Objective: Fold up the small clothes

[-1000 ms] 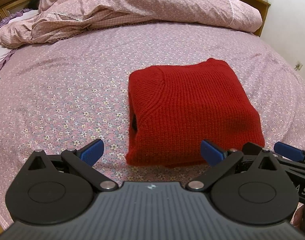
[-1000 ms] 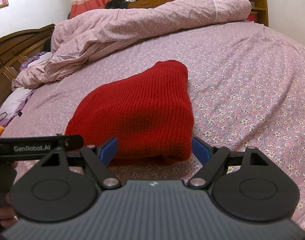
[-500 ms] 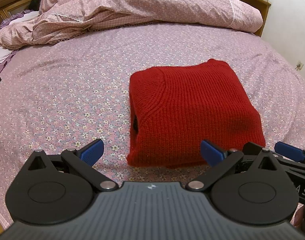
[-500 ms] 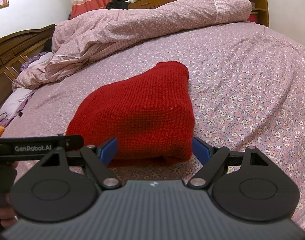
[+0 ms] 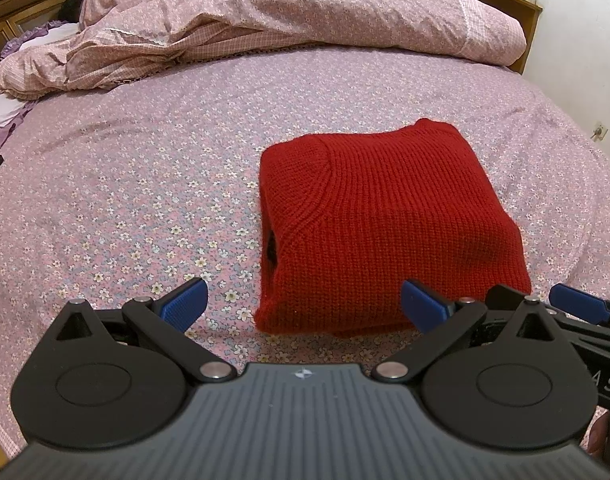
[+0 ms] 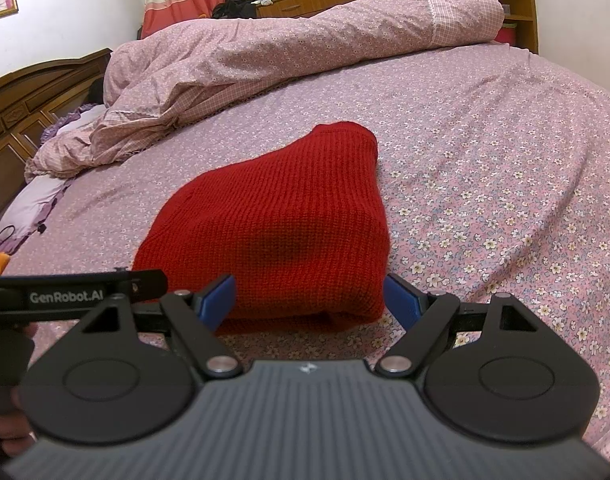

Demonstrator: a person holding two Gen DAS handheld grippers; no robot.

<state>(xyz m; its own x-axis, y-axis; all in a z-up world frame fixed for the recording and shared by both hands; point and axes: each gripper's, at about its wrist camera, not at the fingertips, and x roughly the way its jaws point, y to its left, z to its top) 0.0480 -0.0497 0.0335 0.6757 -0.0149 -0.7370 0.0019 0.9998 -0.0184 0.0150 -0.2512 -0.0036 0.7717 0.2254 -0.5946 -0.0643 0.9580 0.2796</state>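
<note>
My left gripper [image 5: 303, 306] is spread wide and empty, the folded red sweater [image 5: 385, 224] lying on the bed [image 5: 125, 184] at one o'clock from it. My right gripper [image 6: 309, 300] is also spread, holding nothing, the sweater at twelve o'clock just beyond its fingertips.

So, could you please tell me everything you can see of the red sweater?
The red sweater is a chunky ribbed knit, folded into a compact rectangular bundle with a curved seam showing on top. It lies flat on the floral bedsheet, which alone touches it. Both grippers are open near its closest edge, holding nothing.
</note>
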